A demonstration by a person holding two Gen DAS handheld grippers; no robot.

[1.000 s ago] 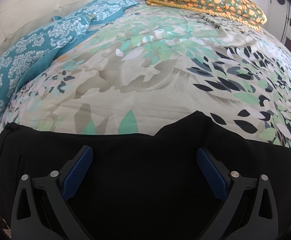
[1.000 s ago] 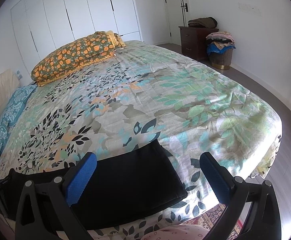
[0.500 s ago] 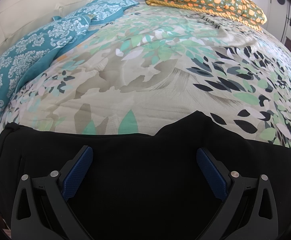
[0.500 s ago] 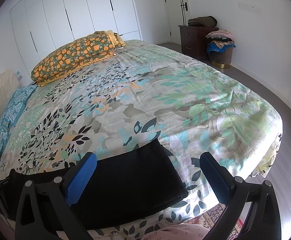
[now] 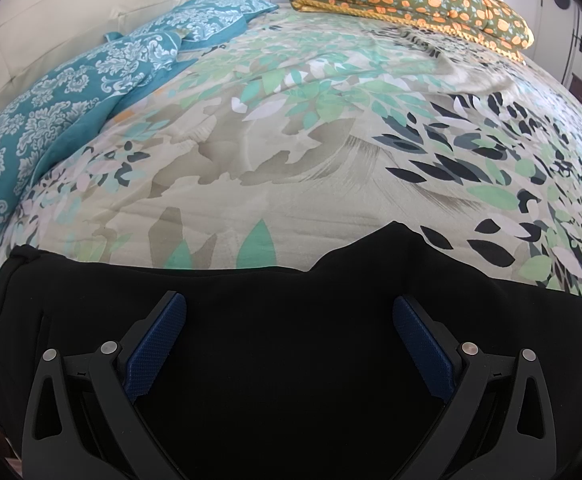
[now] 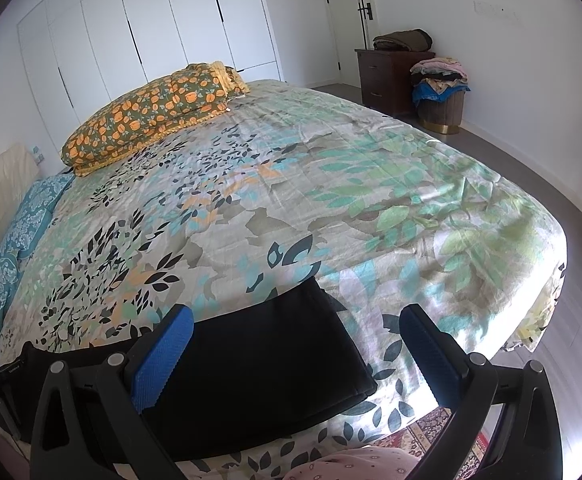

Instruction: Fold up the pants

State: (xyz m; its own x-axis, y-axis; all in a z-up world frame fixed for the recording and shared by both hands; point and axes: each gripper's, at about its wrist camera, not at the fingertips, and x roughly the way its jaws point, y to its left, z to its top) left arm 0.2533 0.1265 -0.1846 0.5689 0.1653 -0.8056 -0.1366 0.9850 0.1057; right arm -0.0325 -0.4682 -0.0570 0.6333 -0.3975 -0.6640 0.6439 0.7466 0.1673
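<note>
Black pants (image 5: 291, 340) lie flat along the near edge of the bed, folded lengthwise, with the crotch point (image 5: 395, 236) sticking out toward the pillows. My left gripper (image 5: 287, 316) hovers open over the waist end, nothing between its blue pads. In the right wrist view the leg end of the pants (image 6: 275, 364) stops near the bed's front edge, and my right gripper (image 6: 297, 328) stands open above it, its left pad over the cloth and its right pad over the bedspread.
A leaf-print bedspread (image 6: 291, 208) covers the bed. An orange-flowered pillow (image 6: 151, 112) and teal patterned pillows (image 5: 91, 80) lie at the head. A dark dresser (image 6: 391, 76) and a basket of clothes (image 6: 441, 96) stand by the far wall. A patterned rug (image 6: 427, 432) lies below.
</note>
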